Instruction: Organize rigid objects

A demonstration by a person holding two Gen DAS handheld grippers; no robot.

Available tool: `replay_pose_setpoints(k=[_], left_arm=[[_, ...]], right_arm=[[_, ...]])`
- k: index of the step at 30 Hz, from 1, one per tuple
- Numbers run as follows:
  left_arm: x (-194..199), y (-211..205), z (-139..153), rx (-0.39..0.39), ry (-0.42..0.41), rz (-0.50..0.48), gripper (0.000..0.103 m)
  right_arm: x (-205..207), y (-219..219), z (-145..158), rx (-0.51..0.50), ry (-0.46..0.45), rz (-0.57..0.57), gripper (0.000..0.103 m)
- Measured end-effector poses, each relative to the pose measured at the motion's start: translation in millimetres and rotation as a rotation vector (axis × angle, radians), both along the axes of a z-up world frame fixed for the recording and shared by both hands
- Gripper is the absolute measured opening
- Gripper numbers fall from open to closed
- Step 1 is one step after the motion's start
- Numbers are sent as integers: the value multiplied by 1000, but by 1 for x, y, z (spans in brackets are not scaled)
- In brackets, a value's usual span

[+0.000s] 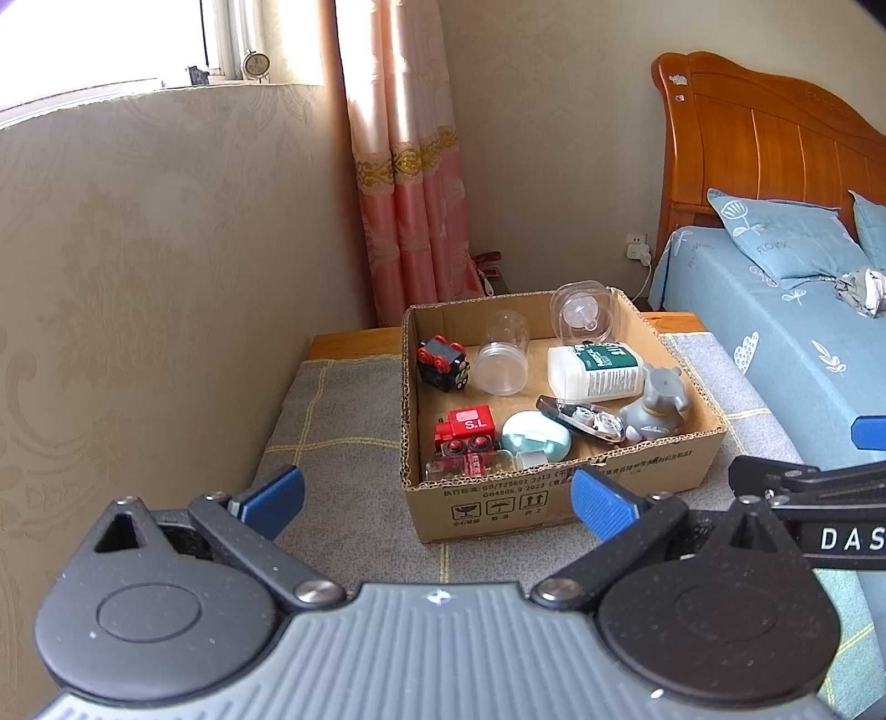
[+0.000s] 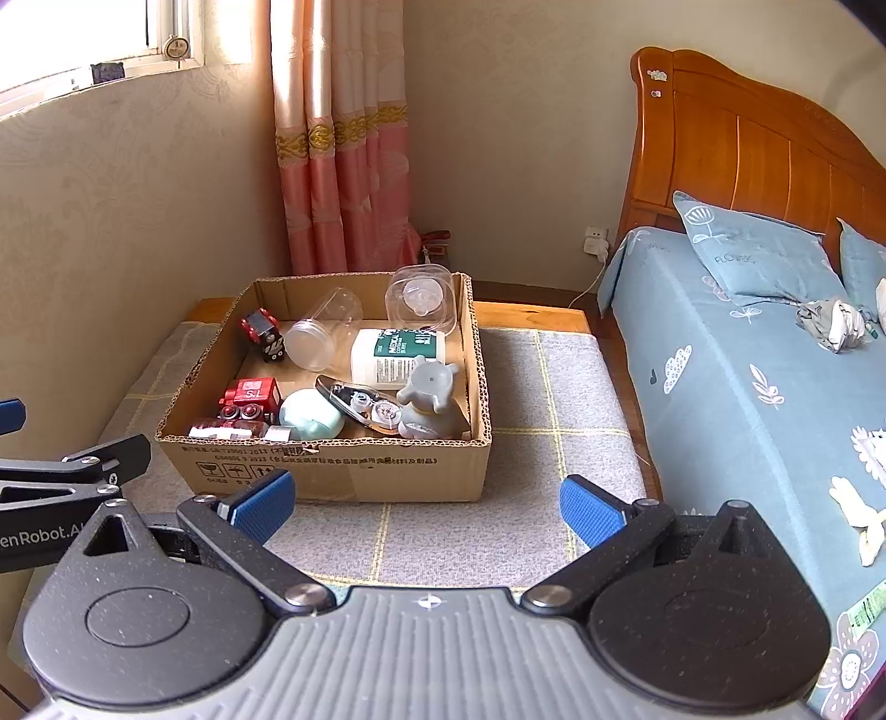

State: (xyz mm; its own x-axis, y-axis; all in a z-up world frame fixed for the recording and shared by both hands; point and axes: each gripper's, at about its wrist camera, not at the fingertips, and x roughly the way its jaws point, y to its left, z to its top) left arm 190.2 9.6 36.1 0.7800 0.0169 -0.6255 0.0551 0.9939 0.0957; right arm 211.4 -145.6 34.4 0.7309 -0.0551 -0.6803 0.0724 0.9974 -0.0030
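Daylight is pouring in from the window [image 1: 99, 39] at the upper left of both frames, blowing out to white there. Fisheye distortion is bending the walls, and the upper right corners are darkening into vignette. Focus is staying sharp.

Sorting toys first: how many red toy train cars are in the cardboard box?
2. One toy train car lies tipped at the box's back left; the other, marked S.L, is front left. None seems hidden.
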Motion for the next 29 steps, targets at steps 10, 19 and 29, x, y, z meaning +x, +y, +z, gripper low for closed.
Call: replay_pose_setpoints(k=[10, 19, 29], left_arm=[[-1, 1, 0, 5, 0, 8, 102], [-2, 2, 0, 9, -1, 11, 102], [-3, 2, 0, 9, 1, 14, 102]], right_arm=[[-1, 0, 1, -6, -3, -5, 103], [-1, 1, 1, -7, -4, -5, 103], [-1, 1, 0, -8, -4, -4, 103]])
